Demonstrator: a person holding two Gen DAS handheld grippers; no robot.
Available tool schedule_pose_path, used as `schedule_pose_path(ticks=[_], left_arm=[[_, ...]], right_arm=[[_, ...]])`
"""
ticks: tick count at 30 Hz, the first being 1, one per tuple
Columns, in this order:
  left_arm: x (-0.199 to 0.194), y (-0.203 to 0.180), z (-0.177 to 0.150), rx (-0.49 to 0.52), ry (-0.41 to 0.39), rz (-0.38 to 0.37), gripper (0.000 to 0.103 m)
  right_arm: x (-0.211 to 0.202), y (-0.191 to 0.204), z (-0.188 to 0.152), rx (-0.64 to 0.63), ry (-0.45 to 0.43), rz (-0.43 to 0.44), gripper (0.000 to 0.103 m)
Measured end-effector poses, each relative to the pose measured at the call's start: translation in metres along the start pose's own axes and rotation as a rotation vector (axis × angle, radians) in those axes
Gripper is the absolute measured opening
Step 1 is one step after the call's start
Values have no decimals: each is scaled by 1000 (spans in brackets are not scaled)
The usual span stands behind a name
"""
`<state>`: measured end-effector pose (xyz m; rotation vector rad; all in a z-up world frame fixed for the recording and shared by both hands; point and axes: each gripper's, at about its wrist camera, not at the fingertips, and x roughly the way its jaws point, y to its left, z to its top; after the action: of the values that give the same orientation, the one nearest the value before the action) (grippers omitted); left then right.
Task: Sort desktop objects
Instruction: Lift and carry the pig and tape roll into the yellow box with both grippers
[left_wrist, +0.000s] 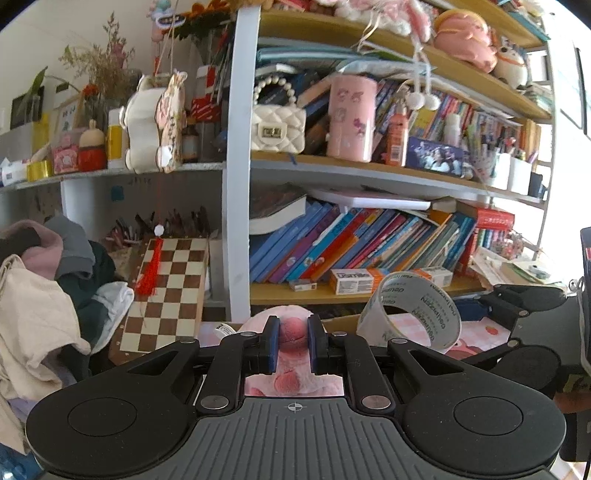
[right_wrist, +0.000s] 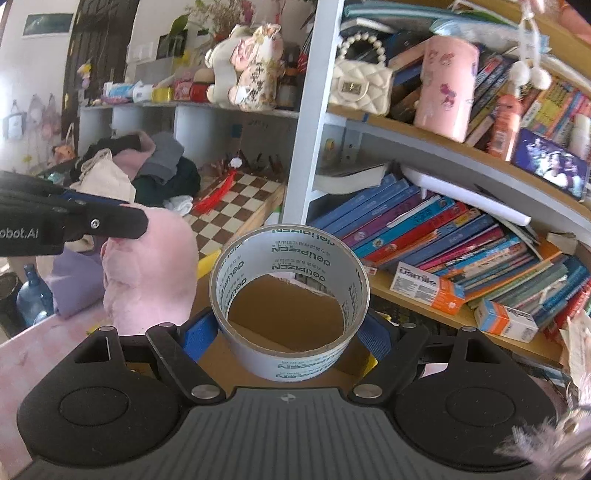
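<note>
while the right hand-held gripper (right_wrist: 288, 332) clamps the tape roll (right_wrist: 289, 299) between its pads, hollow axis tilted up and forward, the left hand-held gripper (left_wrist: 292, 345), just to its left, pinches a pink plush (left_wrist: 291, 332) above the surface (right_wrist: 22, 354).

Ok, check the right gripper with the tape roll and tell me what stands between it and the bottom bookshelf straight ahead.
The right gripper is shut on the tape roll. Between the roll and the bottom shelf only a brown cardboard piece shows, low behind the roll. The shelf's front edge holds small orange-and-white boxes before leaning books, leaving little free room.
</note>
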<state>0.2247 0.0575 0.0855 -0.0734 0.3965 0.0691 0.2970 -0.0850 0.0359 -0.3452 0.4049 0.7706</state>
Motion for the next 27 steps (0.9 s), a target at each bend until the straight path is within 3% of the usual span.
schedule_pose_path(ticks=[17, 27], left_arm=[[82, -3, -9, 26, 153, 36, 14], [119, 0, -14, 38, 244, 62, 15]], right_arm=[[86, -9, -9, -145, 120, 118, 81], [121, -6, -7, -300, 197, 147, 81]])
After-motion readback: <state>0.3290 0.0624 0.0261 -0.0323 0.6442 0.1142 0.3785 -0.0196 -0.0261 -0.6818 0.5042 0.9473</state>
